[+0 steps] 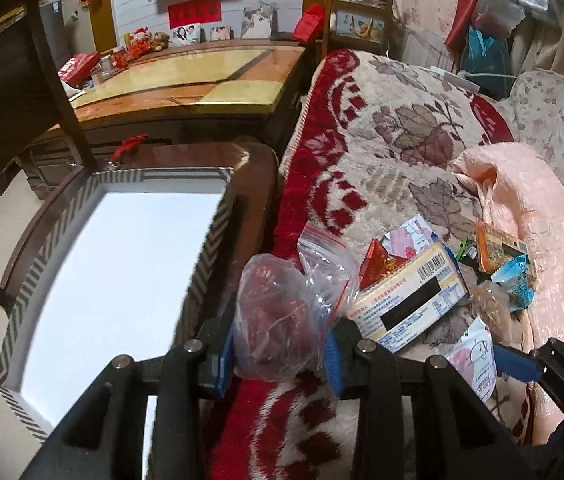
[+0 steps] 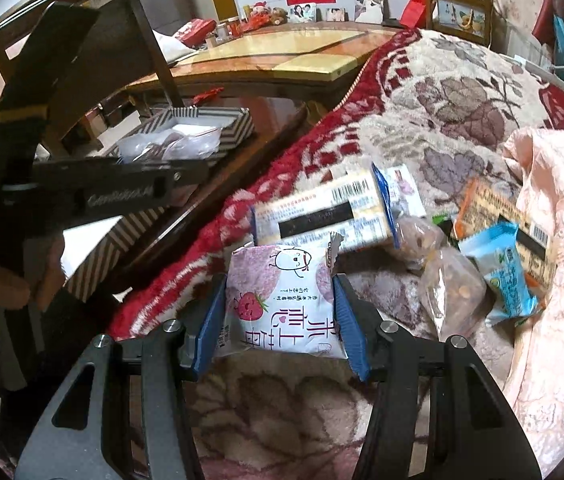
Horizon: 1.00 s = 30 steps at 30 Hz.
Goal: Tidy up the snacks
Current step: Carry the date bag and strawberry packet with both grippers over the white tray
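My left gripper (image 1: 278, 354) is shut on a clear zip bag of reddish snacks (image 1: 272, 316), lifted between the bed and a striped box (image 1: 218, 224) with a white inside on the left. The same clear bag (image 2: 170, 146) shows over the striped box (image 2: 238, 124) in the right wrist view. My right gripper (image 2: 280, 326) is shut on a pink-and-white strawberry snack packet (image 2: 278, 304). Behind it lies a long white cracker pack with a barcode (image 2: 322, 212). An orange packet (image 2: 490, 208), a blue packet (image 2: 510, 276) and a clear bag of nuts (image 2: 450, 288) lie to the right.
The snacks lie on a red and cream floral blanket (image 1: 382, 140), with a pink quilt (image 2: 554, 240) on the right. The striped box rests on a dark wooden stool (image 1: 266, 168). A yellow-topped table (image 1: 202, 76) stands behind. A chair back (image 1: 54, 72) rises at left.
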Each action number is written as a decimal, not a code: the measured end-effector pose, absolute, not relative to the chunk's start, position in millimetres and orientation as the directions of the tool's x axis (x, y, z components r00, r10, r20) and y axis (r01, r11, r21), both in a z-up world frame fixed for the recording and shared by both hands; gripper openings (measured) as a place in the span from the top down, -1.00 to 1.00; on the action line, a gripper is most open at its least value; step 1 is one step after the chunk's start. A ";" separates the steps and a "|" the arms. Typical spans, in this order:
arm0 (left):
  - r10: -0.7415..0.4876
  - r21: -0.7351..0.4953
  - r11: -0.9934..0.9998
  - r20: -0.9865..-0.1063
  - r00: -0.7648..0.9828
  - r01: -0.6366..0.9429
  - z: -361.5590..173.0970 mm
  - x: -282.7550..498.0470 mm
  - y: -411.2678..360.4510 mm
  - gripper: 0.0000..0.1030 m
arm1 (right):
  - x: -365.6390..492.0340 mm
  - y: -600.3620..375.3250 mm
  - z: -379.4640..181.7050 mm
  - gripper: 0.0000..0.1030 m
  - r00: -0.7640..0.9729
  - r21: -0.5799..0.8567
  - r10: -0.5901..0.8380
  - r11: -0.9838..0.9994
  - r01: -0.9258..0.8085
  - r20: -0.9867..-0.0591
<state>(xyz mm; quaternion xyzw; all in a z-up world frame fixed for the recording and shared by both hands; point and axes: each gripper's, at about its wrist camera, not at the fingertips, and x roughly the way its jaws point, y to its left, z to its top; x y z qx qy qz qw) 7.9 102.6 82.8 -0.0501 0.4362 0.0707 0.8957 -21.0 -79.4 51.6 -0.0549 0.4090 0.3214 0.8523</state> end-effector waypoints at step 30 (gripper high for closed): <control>0.245 0.002 0.925 -0.767 0.594 -0.379 95.0 -35.4 197.2 0.25 | -21.8 32.9 90.1 -0.01 0.390 0.101 0.573 0.644 -0.759 -0.721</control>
